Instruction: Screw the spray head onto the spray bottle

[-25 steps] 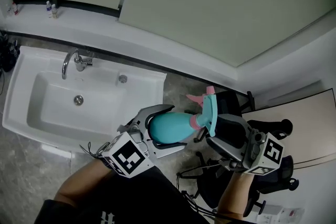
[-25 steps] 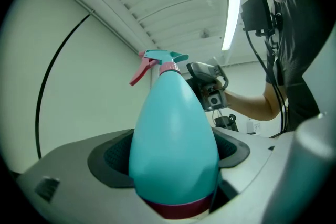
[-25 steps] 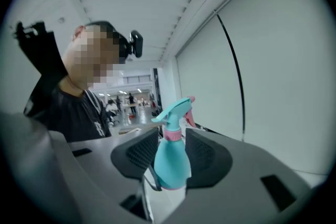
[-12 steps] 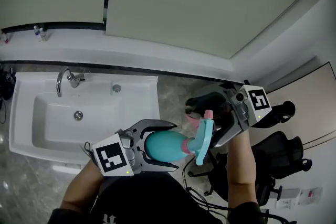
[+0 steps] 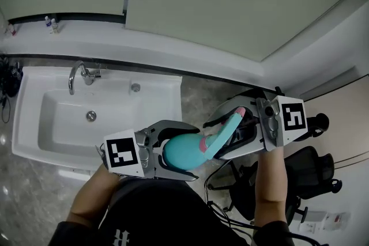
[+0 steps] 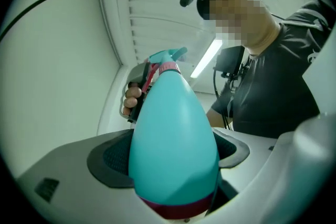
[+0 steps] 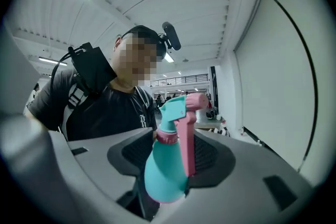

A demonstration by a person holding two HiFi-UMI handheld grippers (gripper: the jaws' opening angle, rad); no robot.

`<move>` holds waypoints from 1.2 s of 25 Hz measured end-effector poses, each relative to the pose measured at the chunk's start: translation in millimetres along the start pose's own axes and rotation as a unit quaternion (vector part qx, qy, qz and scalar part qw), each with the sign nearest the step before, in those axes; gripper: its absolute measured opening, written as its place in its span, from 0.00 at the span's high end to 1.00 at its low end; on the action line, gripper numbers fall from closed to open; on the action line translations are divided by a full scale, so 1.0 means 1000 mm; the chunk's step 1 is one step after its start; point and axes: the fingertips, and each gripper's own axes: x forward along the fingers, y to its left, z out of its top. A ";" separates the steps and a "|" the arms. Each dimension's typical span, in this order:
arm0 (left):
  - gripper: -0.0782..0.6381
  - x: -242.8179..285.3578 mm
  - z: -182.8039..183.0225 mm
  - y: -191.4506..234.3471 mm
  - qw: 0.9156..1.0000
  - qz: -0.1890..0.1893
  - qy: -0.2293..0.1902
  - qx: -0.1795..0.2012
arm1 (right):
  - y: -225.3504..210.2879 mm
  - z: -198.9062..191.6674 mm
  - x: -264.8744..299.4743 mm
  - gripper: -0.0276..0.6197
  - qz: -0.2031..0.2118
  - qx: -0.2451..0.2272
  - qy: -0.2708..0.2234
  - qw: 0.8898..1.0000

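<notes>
A teal spray bottle [image 5: 180, 151] lies on its side in the air, and my left gripper [image 5: 193, 151] is shut on its body. In the left gripper view the bottle [image 6: 173, 134] fills the space between the jaws, pressed by both pads. The teal spray head [image 5: 225, 131], with pink nozzle and trigger, sits on the bottle's pink collar [image 7: 167, 136] and points up and right. My right gripper [image 5: 212, 140] reaches in from the right with the spray head [image 7: 181, 107] between its jaws. Those jaws are closing; I see no firm press from the pads.
A white sink [image 5: 26, 103] with a chrome faucet [image 5: 81, 73] lies to the left, set in a grey stone counter [image 5: 202, 101]. Small bottles [image 5: 51, 23] stand on the back ledge. A black office chair [image 5: 302, 178] is at the lower right.
The right gripper let go of the spray head, swung up and away to the right, then came back around it. The bottle has stayed in the left gripper, and its head now tilts up and right.
</notes>
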 end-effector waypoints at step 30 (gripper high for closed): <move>0.30 -0.049 -0.012 0.117 0.895 0.432 0.079 0.080 | -0.082 -0.034 -0.031 0.75 -0.510 0.128 0.072 0.848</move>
